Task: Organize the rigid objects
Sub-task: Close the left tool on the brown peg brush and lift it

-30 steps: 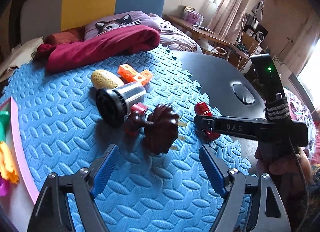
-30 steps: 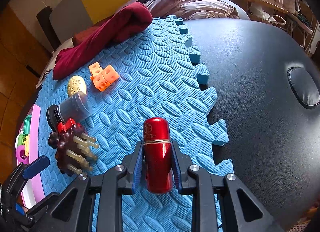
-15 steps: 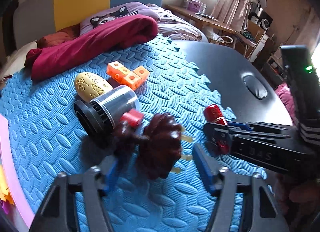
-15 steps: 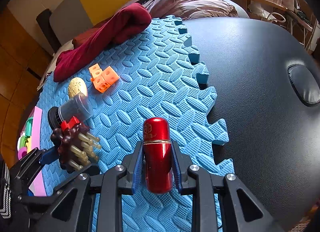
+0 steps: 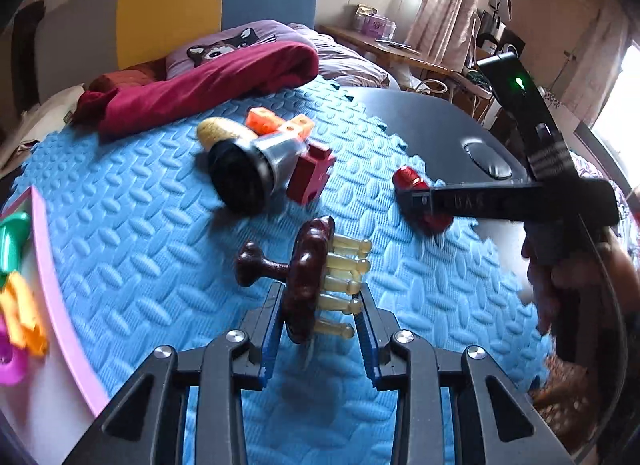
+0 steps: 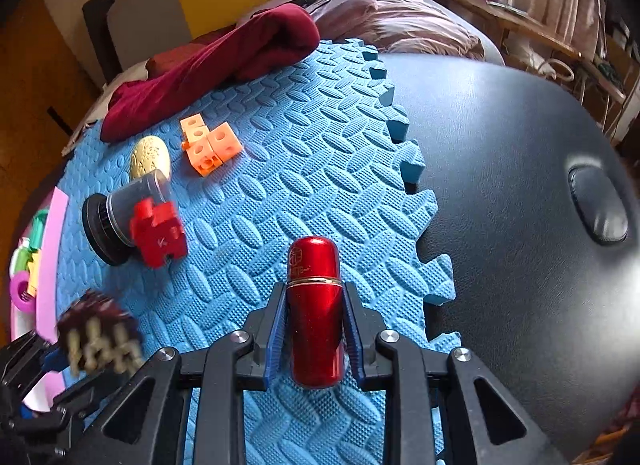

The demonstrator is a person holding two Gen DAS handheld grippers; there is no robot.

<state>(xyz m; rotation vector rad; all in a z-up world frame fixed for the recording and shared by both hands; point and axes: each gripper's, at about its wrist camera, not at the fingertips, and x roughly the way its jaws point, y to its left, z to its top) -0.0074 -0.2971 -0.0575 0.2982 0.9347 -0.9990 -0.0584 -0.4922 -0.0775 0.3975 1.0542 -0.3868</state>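
You are working over a blue interlocking foam mat (image 5: 132, 249) laid on a dark padded tabletop (image 6: 520, 185), with a bed, a dark red blanket (image 5: 208, 85) and a window behind.

Your left tool (image 5: 318, 329) has just been closing, and it now grips the dark brown wooden massage brush with pale pegs (image 5: 310, 277). The blue pads press on the rim of the disc, the knobbed handle sticks out to the left and the pegs point right. The brush looks lifted just clear of the mat, though blur makes that hard to confirm.

Your right tool (image 6: 314, 329) is clenched on the glossy red metal capsule-shaped bottle (image 6: 316, 305). The bottle's long axis runs straight ahead along the fingers and its rounded cap points away from you.

On the mat beyond lie a grey cylinder with a black cap (image 5: 252, 169), a red plastic building block (image 5: 312, 175) touching it, a yellow patterned egg-shaped object (image 6: 150, 157) and orange linked cubes (image 6: 208, 145).

The pink-rimmed white tray (image 5: 48, 285), which already holds colourful plastic pieces, sits at the mat's left edge, just beside your left tool and well apart from your right. The tray is probably the sorting place, so your left hand is nearer. The brush would have to travel leftward, handle first.
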